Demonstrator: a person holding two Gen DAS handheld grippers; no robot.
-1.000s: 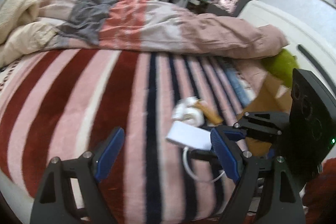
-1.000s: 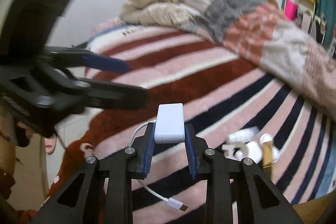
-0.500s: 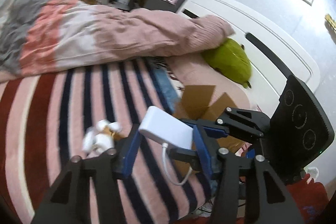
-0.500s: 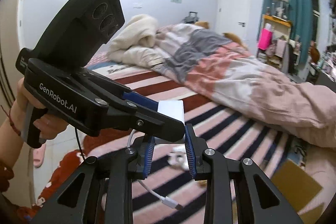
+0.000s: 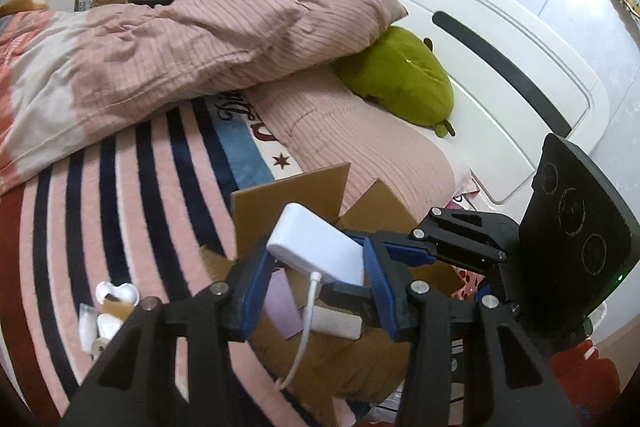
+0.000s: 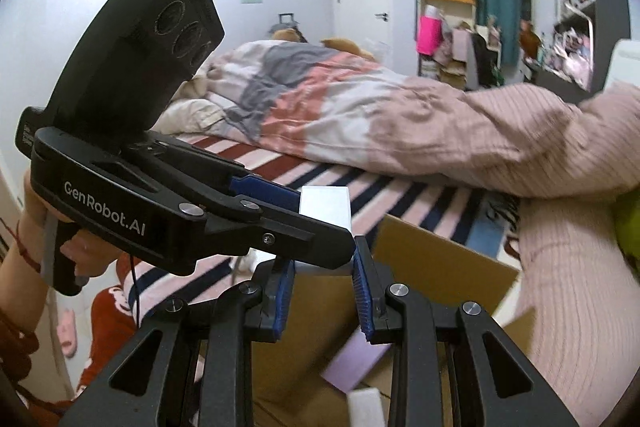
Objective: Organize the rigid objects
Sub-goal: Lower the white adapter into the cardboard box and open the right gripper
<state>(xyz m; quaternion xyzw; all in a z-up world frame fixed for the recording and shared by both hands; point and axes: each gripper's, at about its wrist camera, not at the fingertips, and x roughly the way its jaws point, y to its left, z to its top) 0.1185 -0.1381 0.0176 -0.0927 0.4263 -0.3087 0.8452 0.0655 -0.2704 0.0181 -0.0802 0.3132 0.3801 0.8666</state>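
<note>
One white charger hangs over one open cardboard box on the bed, held by two tools: the right hand-held gripper is clamped on it, the left hand-held gripper closing around it (pads touching). Two items lie in the box.

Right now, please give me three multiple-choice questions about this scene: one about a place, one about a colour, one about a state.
1. Where is the white charger?
A. Held over the cardboard box
B. Lying on the pillow
C. On the floor

2. What colour is the plush toy by the headboard?
A. Red
B. Green
C. Blue

3. How are the box's flaps?
A. Taped shut
B. Standing open
C. Torn off

Answers: 1 A, the box shows right beneath it; 2 B, it is clearly green; 3 B, things inside are visible.
</note>
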